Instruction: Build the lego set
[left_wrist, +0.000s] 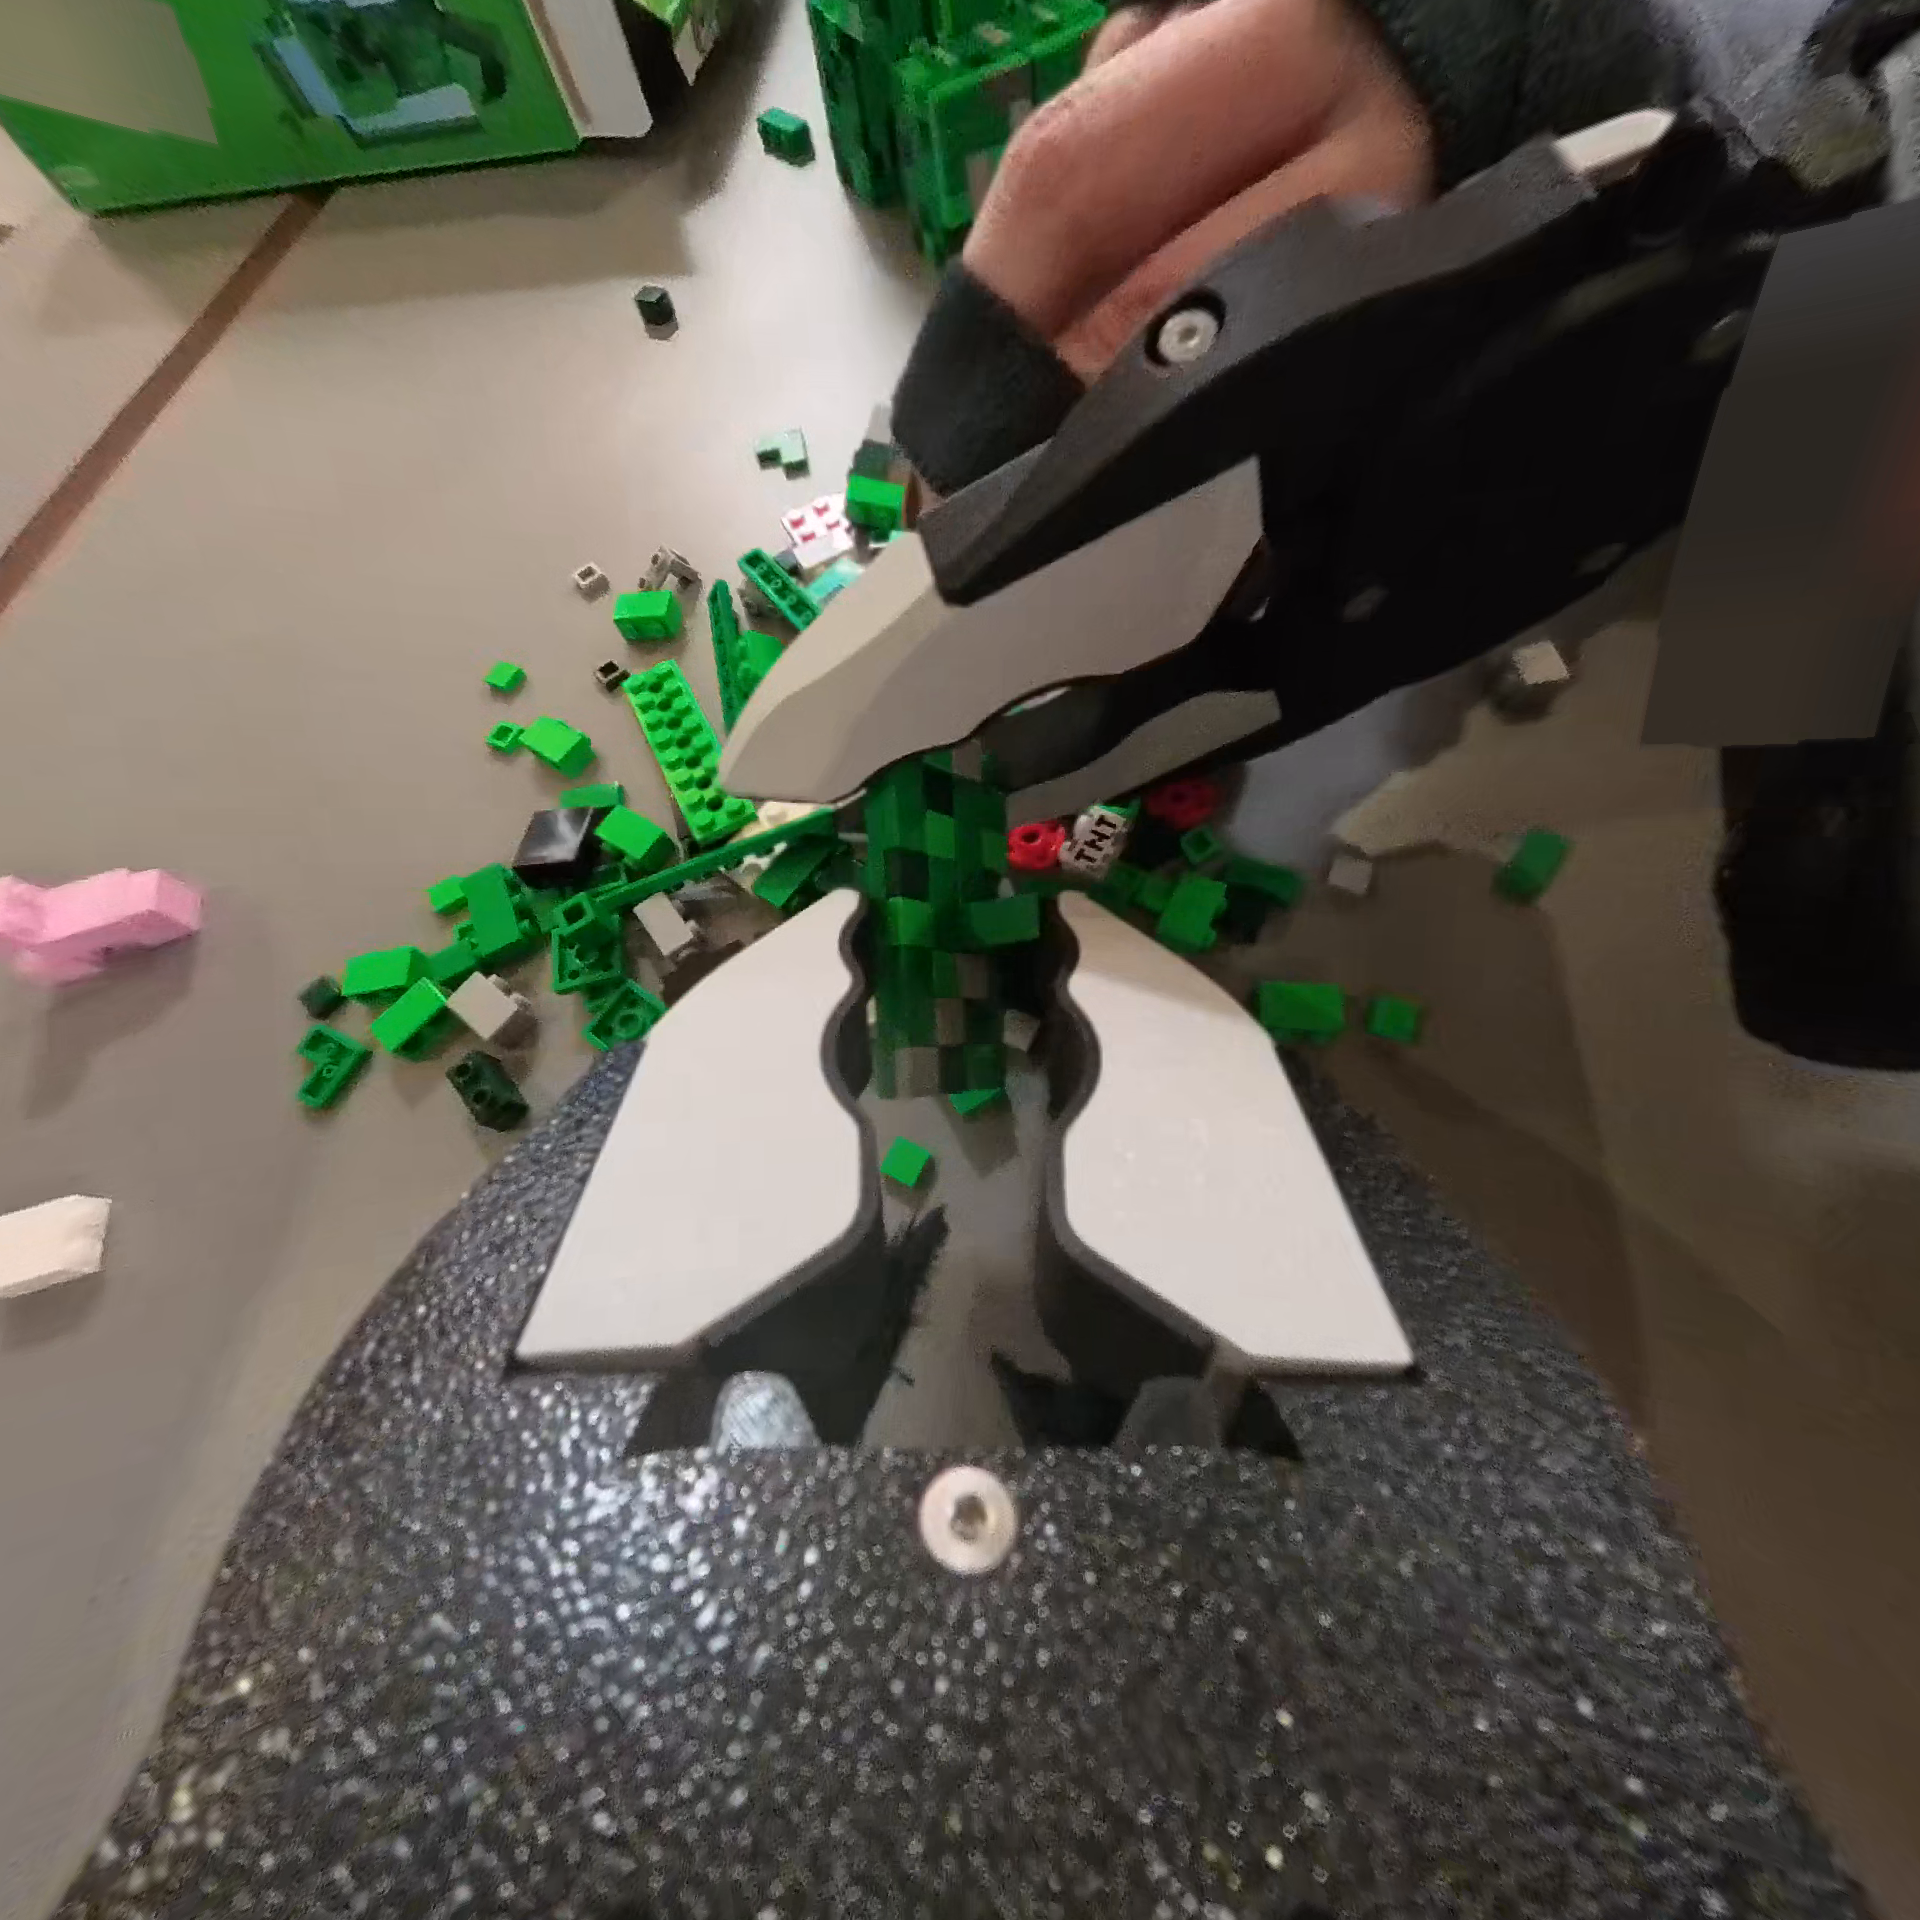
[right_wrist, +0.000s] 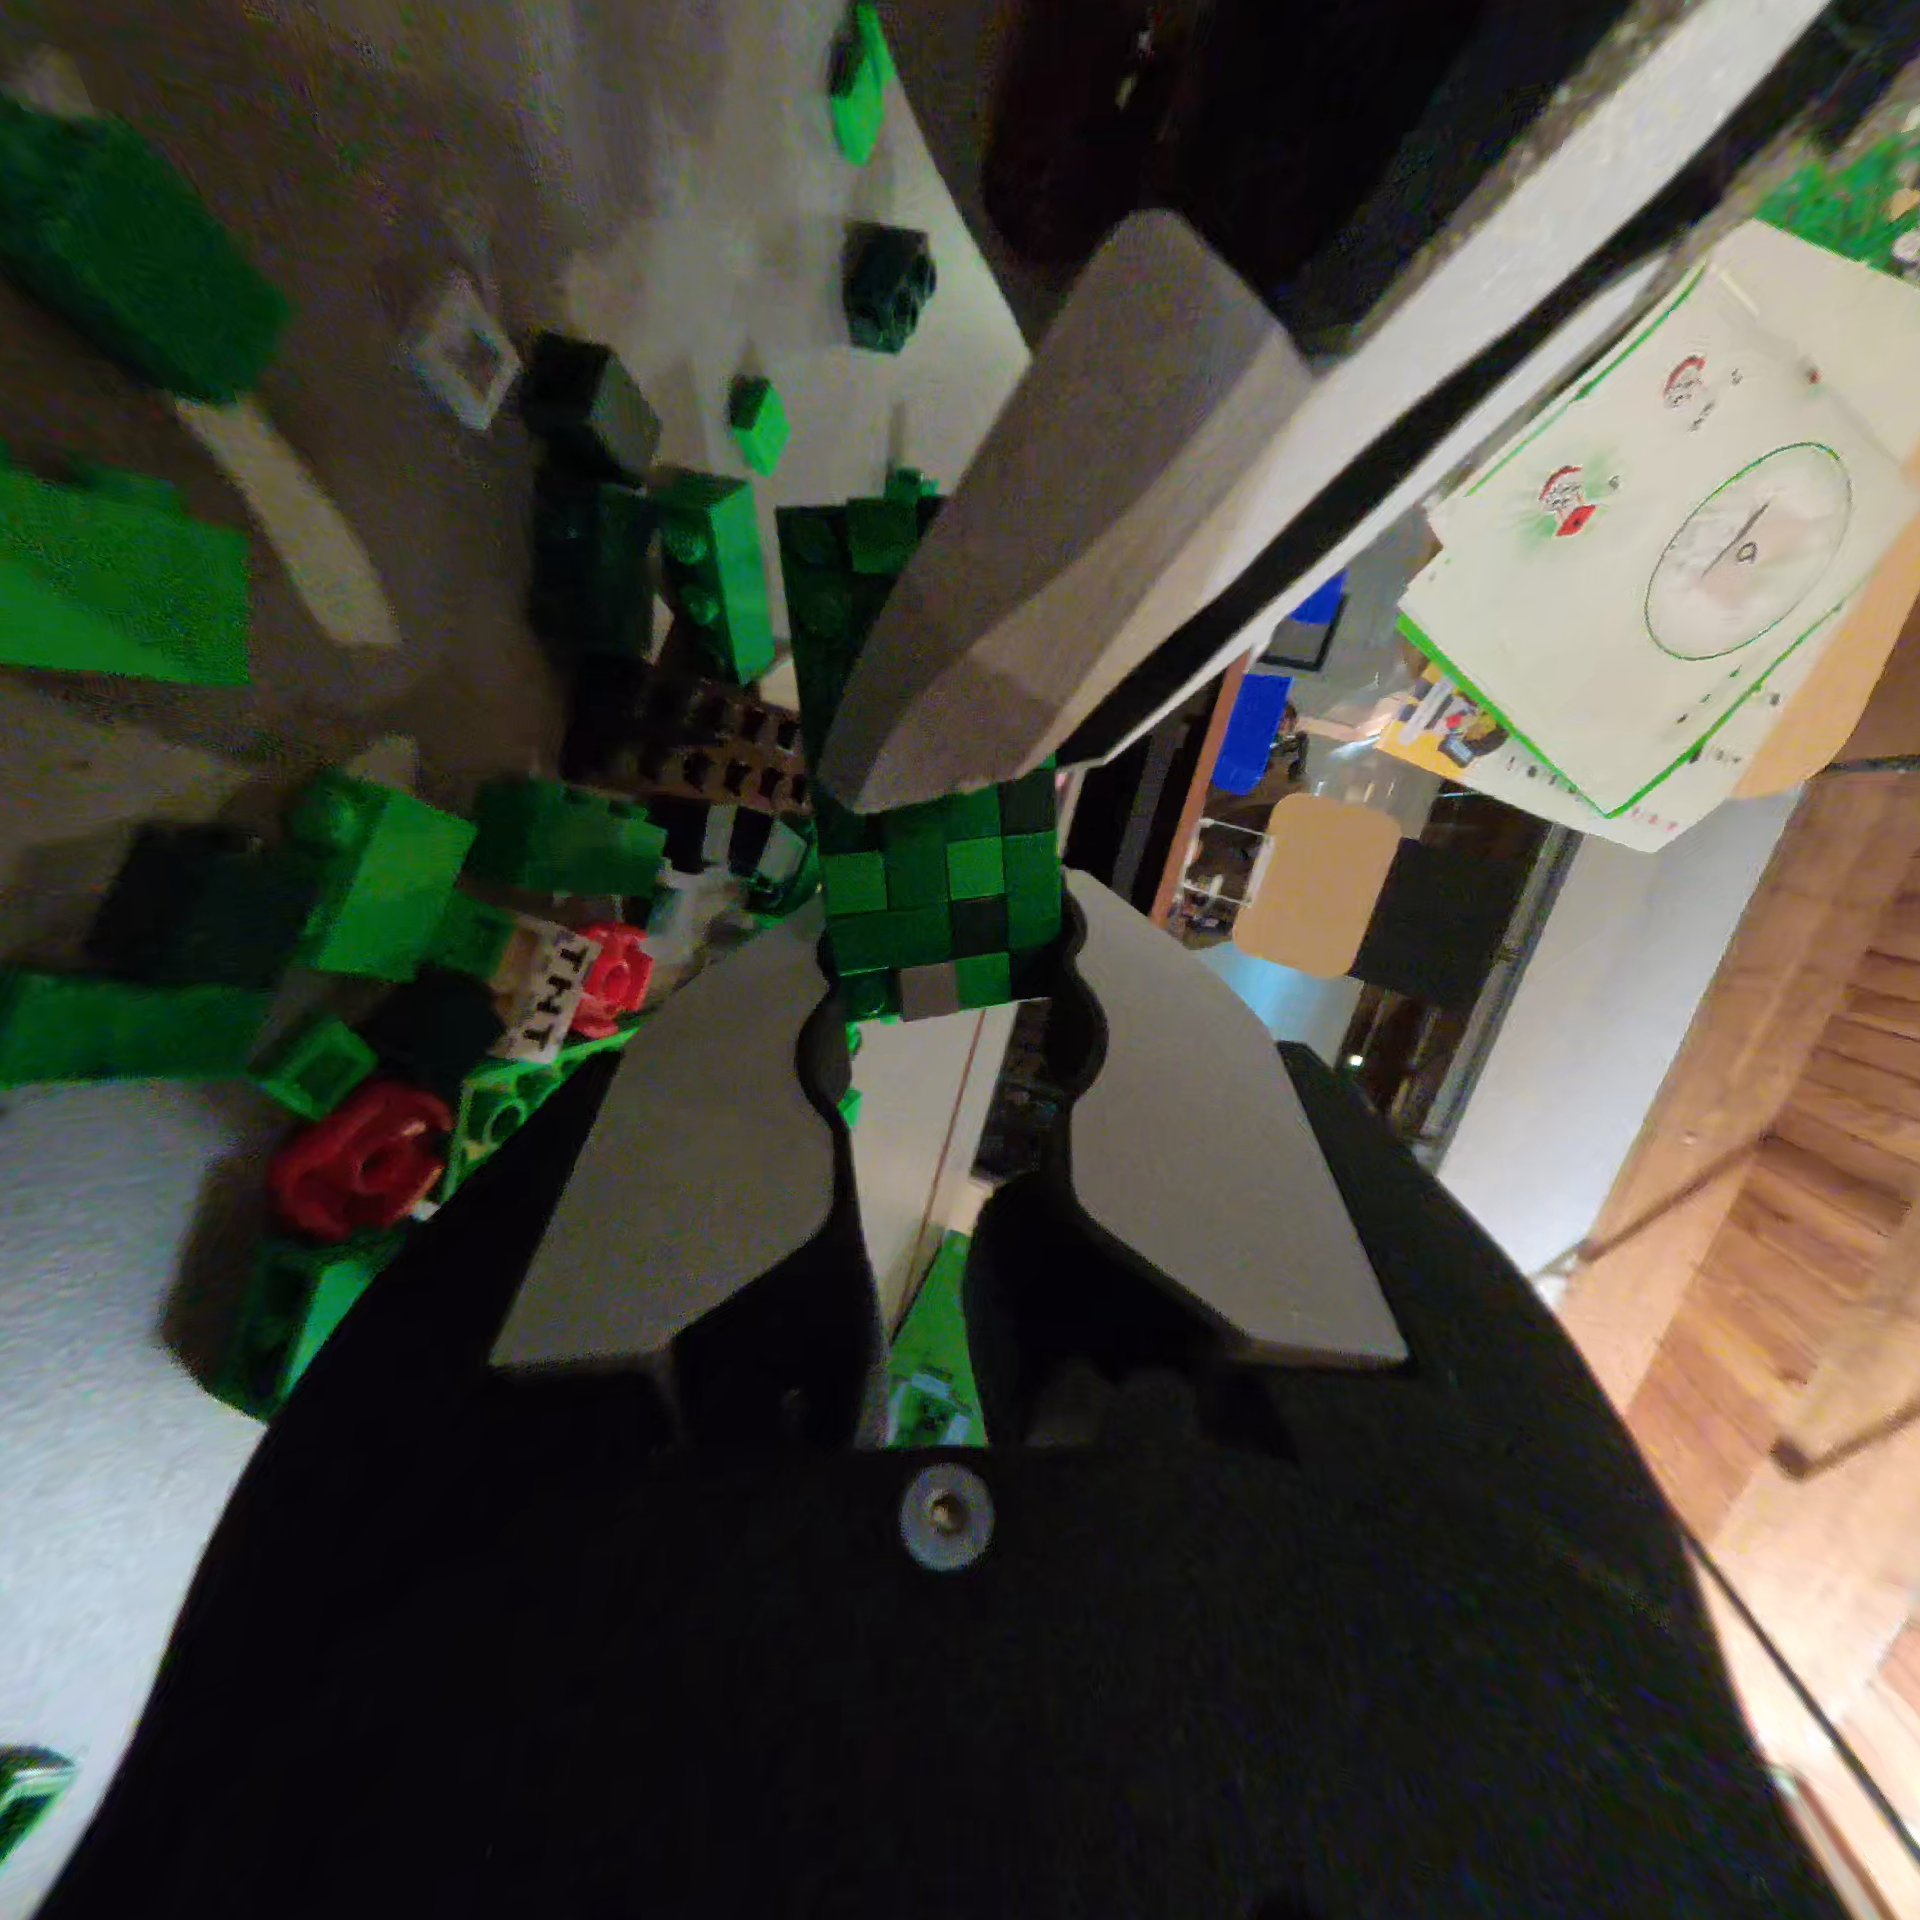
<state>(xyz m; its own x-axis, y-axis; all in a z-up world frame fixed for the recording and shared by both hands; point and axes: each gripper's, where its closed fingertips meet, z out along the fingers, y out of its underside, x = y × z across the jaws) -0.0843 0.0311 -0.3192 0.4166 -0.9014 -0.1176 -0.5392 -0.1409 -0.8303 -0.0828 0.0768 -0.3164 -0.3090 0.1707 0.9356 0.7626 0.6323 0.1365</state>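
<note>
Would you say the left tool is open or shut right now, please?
Shut on the pixelated green block: both fingers of the left tool press its sides.

A small white brick (left_wrist: 1099, 840) carries the only clear lettering on the table: a short word in black capitals printed down its side. It lies among loose green pieces, next to two red round studs and just right of the green checkered column (left_wrist: 935, 935). The right wrist view shows the same brick (right_wrist: 551, 992) left of the column (right_wrist: 935, 894), with its letters turned sideways. At upper right an open white instruction booklet (right_wrist: 1683, 540) has a green-ringed circle with a mark inside (too blurred to read) and fine print along its edge, also unreadable. The green box (left_wrist: 312, 94) at top left shows printed artwork and no legible words.
</note>
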